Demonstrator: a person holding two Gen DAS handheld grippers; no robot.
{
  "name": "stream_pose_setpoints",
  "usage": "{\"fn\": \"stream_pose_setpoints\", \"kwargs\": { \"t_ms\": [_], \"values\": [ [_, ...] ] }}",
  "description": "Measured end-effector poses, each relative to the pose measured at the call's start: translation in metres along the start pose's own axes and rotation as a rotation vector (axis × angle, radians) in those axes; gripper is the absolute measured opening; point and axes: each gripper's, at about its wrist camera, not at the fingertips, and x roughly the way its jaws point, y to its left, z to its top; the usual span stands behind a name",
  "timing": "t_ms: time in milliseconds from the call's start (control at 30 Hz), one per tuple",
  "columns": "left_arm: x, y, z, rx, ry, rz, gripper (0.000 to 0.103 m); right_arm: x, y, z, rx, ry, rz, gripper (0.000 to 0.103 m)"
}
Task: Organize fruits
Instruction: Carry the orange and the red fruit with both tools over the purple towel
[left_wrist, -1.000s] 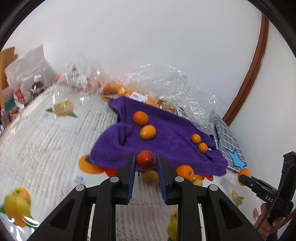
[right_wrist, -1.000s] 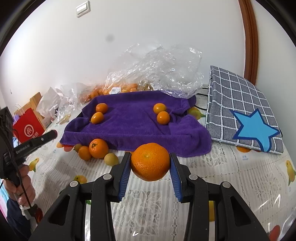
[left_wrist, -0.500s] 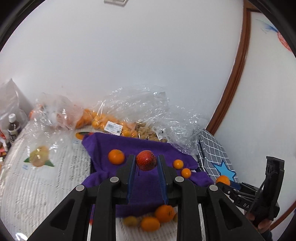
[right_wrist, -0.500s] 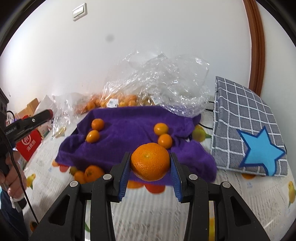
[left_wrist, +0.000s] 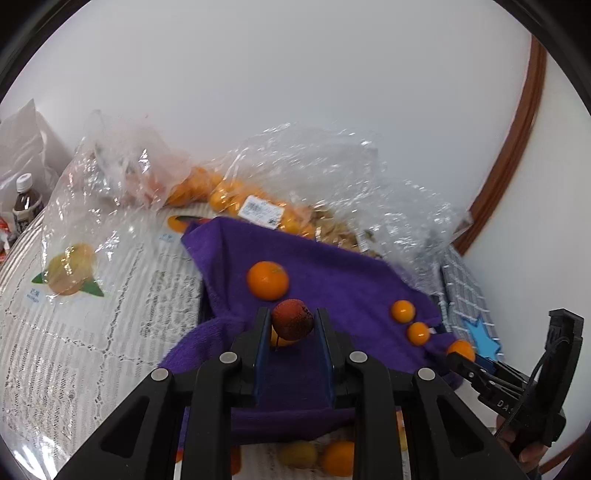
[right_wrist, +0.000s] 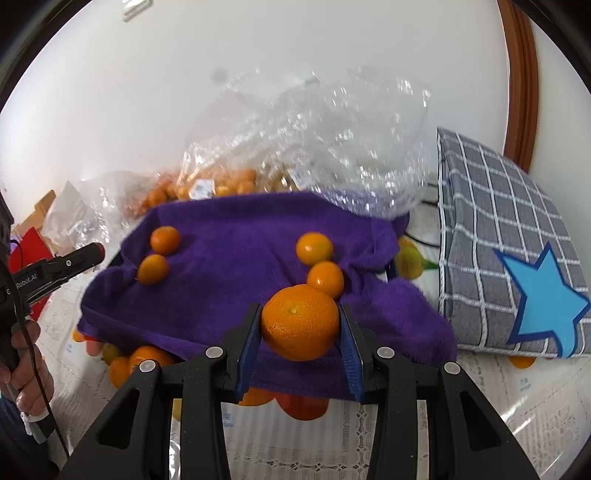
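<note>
Now both fruits are being carried in over the towel (right_wrist: 229, 295), having been lifted from the table edge a moment ago. A red fruit (left_wrist: 292, 319) is being gripped between the jaws of the left gripper (left_wrist: 291, 325), with an orange (left_wrist: 267, 280) just ahead of it on the towel. A mandarin (right_wrist: 300, 322) is being held in the right gripper (right_wrist: 300, 325), just short of two small oranges (right_wrist: 320, 263). Placement beside like fruit is judged to be next.
</note>
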Motion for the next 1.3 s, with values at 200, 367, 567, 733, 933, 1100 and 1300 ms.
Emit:
{"fn": "stream_pose_setpoints", "kwargs": {
  "t_ms": [200, 367, 567, 733, 933, 1100, 1300],
  "values": [
    [0.010, 0.001, -0.003, 0.019, 0.027, 0.043, 0.023, 0.013, 0.001, -0.005, 0.007, 0.021, -0.014, 0.041],
    [0.018, -0.002, -0.006, 0.049, 0.041, 0.091, 0.023, 0.019, 0.005, -0.003, -0.009, 0.039, -0.019, 0.041],
    [0.021, 0.002, -0.007, 0.025, 0.068, 0.101, 0.023, 0.023, 0.001, -0.005, -0.018, 0.042, -0.024, 0.041],
    [0.028, 0.006, -0.009, 0.019, 0.096, 0.121, 0.023, 0.025, 0.001, -0.003, -0.014, 0.047, -0.026, 0.041],
    [0.029, 0.007, -0.008, 0.021, 0.099, 0.122, 0.023, 0.030, 0.002, -0.002, -0.033, 0.054, -0.034, 0.041],
    [0.030, 0.008, -0.008, 0.016, 0.104, 0.126, 0.023, 0.031, 0.002, -0.001, -0.039, 0.064, -0.045, 0.041],
    [0.034, 0.008, -0.008, 0.020, 0.124, 0.139, 0.023, 0.036, 0.002, 0.001, -0.040, 0.074, -0.051, 0.041]
  ]
}}
